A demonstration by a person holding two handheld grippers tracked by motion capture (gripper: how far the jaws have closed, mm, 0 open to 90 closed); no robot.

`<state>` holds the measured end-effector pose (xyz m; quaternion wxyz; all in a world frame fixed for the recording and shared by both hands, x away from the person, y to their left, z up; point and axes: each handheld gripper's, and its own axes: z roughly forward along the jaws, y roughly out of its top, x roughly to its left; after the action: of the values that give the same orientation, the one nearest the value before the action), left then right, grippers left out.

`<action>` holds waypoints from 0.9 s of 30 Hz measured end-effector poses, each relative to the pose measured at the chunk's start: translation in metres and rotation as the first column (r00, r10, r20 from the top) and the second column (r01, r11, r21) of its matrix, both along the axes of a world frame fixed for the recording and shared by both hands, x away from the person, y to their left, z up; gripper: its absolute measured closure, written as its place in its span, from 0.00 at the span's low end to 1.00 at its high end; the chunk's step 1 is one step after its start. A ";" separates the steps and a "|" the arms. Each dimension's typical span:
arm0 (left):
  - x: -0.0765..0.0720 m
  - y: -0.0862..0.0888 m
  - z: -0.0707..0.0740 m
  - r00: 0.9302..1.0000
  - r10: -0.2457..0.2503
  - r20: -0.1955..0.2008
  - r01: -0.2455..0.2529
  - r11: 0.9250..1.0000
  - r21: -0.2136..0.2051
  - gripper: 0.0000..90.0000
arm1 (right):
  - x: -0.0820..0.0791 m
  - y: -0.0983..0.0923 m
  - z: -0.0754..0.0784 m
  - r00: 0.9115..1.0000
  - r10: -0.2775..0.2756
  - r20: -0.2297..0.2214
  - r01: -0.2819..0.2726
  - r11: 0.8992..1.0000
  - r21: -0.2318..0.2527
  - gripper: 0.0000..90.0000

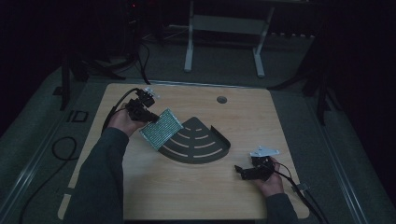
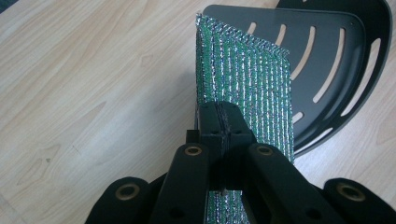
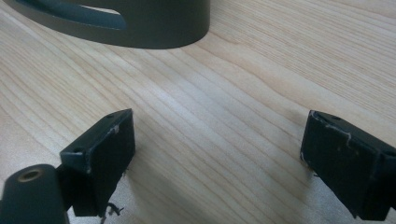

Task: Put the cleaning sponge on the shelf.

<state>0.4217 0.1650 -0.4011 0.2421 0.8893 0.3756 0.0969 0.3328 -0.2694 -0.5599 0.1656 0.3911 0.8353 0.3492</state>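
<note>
A green and silver glittery scouring pad [image 1: 161, 128] hangs above the table's left middle, with my left gripper [image 1: 145, 113] shut on its near edge. In the left gripper view the pad [image 2: 245, 84] stands on edge between the closed jaws [image 2: 220, 122], its far corner over the dark slotted corner rack [image 2: 327, 60]. That quarter-round rack [image 1: 198, 142] lies flat at the table's centre. My right gripper [image 1: 243, 172] rests low near the front right, open, with bare wood between its fingers [image 3: 105, 158]. The rack's curved wall [image 3: 140, 28] lies just ahead of it.
The wooden table [image 1: 187, 196] has a round cable hole [image 1: 222, 99] near its back edge. Cables trail off the left and right sides. A white desk frame [image 1: 224, 37] stands on the floor behind. The room around is dark.
</note>
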 end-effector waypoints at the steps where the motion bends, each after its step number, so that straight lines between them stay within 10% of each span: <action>1: 0.001 -0.001 -0.001 1.000 0.005 0.004 -0.005 1.000 0.002 1.00 | 0.000 0.000 0.000 1.000 0.000 0.000 0.000 1.000 0.000 0.11; 27: 0.020 -0.023 0.000 0.999 -0.037 0.023 0.035 0.998 0.049 1.00 | 0.000 0.000 0.000 1.000 -0.001 0.000 0.001 1.000 0.001 0.11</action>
<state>0.4413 0.1424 -0.4014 0.2265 0.9004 0.3541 0.1125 0.3328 -0.2693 -0.5599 0.1654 0.3915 0.8350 0.3495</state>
